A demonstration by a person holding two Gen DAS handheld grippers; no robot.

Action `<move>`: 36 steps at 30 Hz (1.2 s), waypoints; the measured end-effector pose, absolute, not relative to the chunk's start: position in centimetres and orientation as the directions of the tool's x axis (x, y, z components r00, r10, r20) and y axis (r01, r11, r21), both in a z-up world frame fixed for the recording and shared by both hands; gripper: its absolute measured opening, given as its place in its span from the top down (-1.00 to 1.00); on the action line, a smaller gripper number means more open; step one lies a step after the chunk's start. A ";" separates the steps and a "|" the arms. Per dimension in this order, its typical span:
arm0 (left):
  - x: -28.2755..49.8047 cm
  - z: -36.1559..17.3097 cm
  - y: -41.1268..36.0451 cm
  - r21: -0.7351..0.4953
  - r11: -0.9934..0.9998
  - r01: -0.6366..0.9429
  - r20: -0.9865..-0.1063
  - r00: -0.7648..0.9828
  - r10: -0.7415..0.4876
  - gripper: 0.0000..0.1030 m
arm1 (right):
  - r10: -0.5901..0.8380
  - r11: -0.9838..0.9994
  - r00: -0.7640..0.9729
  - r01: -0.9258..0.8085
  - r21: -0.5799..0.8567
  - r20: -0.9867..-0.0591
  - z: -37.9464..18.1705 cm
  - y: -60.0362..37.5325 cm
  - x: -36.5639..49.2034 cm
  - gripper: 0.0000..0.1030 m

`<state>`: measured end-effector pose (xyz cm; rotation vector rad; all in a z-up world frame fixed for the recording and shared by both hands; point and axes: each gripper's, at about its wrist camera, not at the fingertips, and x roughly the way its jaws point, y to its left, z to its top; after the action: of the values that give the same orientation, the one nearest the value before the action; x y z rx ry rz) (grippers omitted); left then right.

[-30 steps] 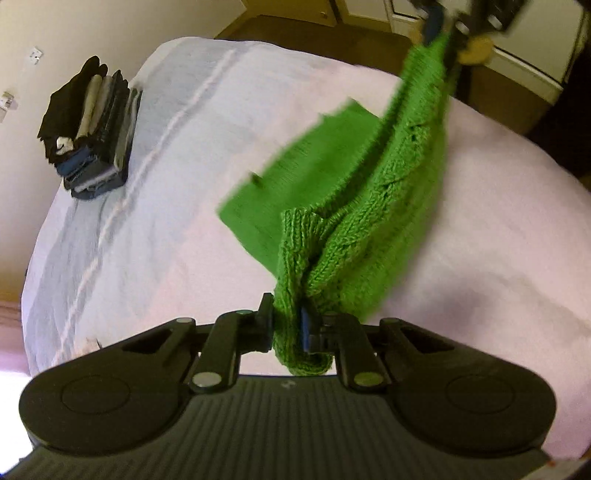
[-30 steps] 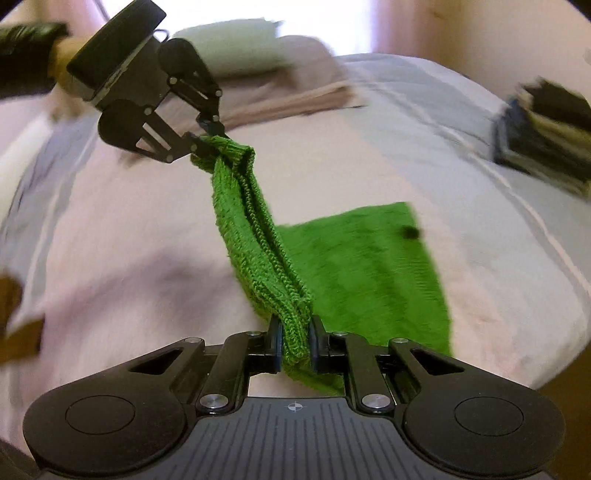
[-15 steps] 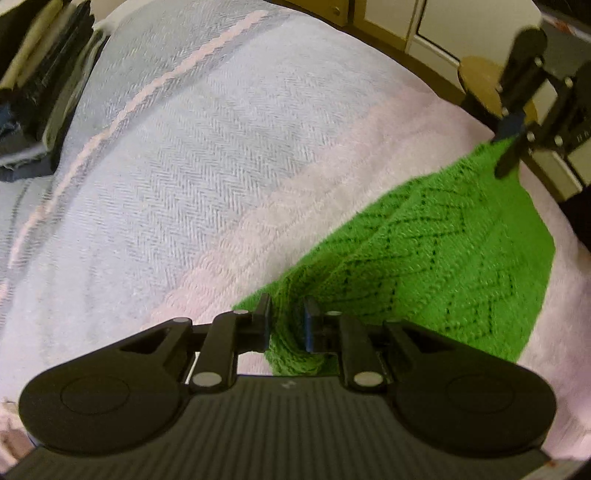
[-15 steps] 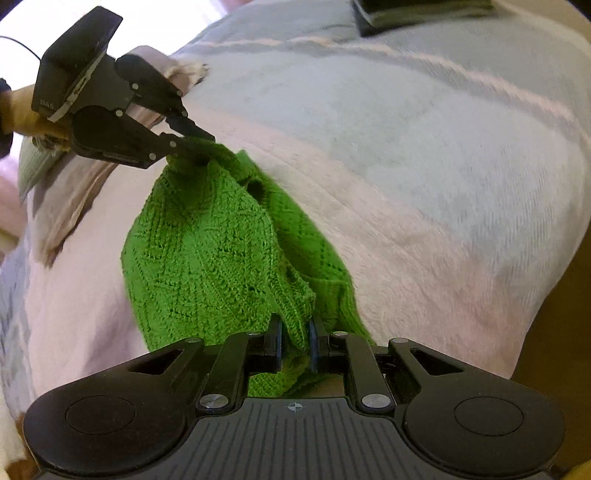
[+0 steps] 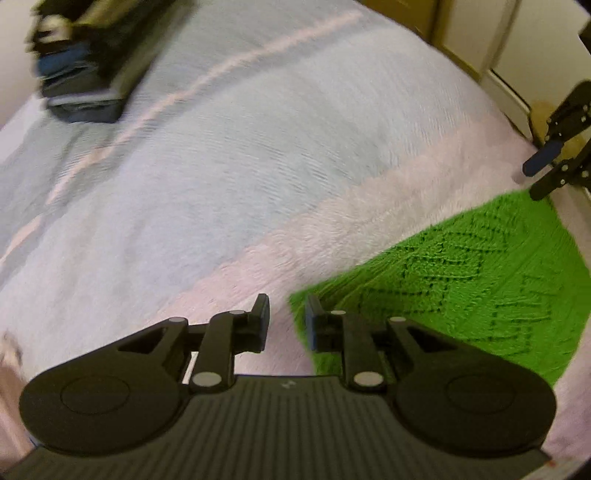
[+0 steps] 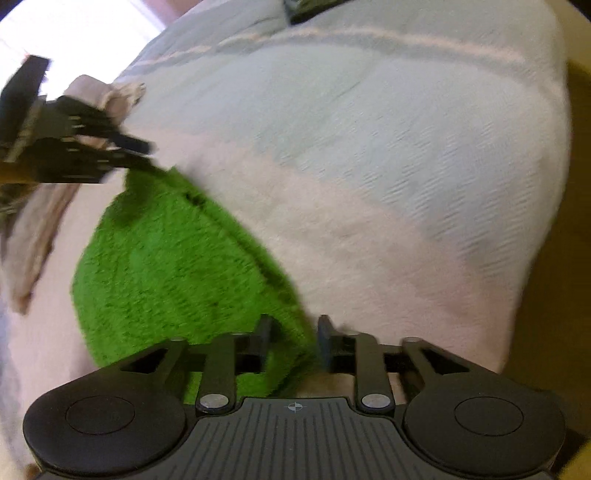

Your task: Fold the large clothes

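A bright green knit garment (image 5: 461, 280) lies folded flat on the bed, with a zigzag openwork pattern on top. My left gripper (image 5: 287, 314) is open at its near left corner; the right finger rests at the fabric's edge, and nothing is gripped. My right gripper (image 6: 294, 328) is also open, and an edge of the green garment (image 6: 177, 266) lies loose between its spread fingers. Each view shows the other gripper at the far corner of the knit: the right gripper (image 5: 533, 182) and the left gripper (image 6: 149, 158).
The bed cover (image 5: 258, 147) is pale blue-grey with pink stripes. A stack of folded dark clothes (image 5: 85, 62) sits at the far side of the bed. Beige bedding (image 6: 37, 229) lies bunched beside the garment. Wooden furniture (image 5: 424, 14) stands past the bed's edge.
Both grippers lowered the hanging green garment onto the bed, then opened and let go of its corners. The garment now lies flat, folded over.
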<state>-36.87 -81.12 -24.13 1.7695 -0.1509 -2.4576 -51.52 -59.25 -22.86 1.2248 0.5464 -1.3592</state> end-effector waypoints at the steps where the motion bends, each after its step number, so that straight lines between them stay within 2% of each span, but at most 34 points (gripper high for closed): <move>1: -36.2 -23.2 -81.1 0.137 -0.989 0.063 -0.934 -0.323 -0.150 0.67 | -0.435 -0.231 0.188 0.922 0.311 -0.880 -22.1 -58.9 -51.5 0.45; 3: -34.5 -21.7 -80.6 0.101 -0.988 0.121 -0.932 -0.337 -0.136 0.68 | -0.482 -0.192 0.166 0.938 0.288 -0.861 -20.5 -58.3 -51.0 0.45; 7: -32.3 -22.8 -78.3 -0.032 -0.986 0.165 -0.939 -0.342 -0.026 0.66 | -0.513 -0.067 0.282 0.928 0.366 -0.811 -19.7 -58.2 -48.4 0.45; 15: -35.1 -29.4 -78.6 -0.044 -0.974 0.221 -0.953 -0.301 -0.025 0.66 | -0.464 -0.121 0.279 0.920 0.372 -0.841 -25.3 -60.6 -48.6 0.46; 23: -35.4 -28.0 -79.3 -0.038 -0.959 0.280 -0.965 -0.258 -0.037 0.66 | -0.407 -0.142 0.316 0.905 0.402 -0.857 -24.1 -61.5 -50.2 0.44; 25: -34.4 -26.3 -78.9 -0.008 -0.942 0.335 -0.966 -0.247 -0.079 0.66 | -0.391 -0.160 0.271 0.921 0.355 -0.880 -22.9 -61.1 -50.1 0.16; 26: -33.7 -25.6 -78.7 -0.001 -0.932 0.363 -0.964 -0.247 -0.095 0.66 | -0.385 -0.166 0.255 0.926 0.338 -0.887 -22.2 -60.8 -50.1 -0.17; 27: -32.8 -24.5 -78.1 0.005 -0.918 0.396 -0.962 -0.249 -0.112 0.66 | -0.384 -0.168 0.248 0.928 0.332 -0.889 -21.7 -60.5 -50.0 -0.34; 31: -29.2 -21.3 -75.3 0.019 -0.859 0.512 -0.957 -0.238 -0.163 0.58 | -0.346 -0.193 0.212 0.937 0.290 -0.914 -19.0 -59.2 -48.3 -0.38; 36: -24.7 -18.4 -70.1 -0.015 -0.802 0.597 -0.943 -0.276 -0.188 0.27 | -0.297 -0.196 0.189 0.947 0.253 -0.936 -15.4 -56.4 -44.8 -0.41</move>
<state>-24.71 -70.06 -18.41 1.4845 0.5088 -2.1114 -44.75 -56.39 -15.37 1.2606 0.7184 -1.3207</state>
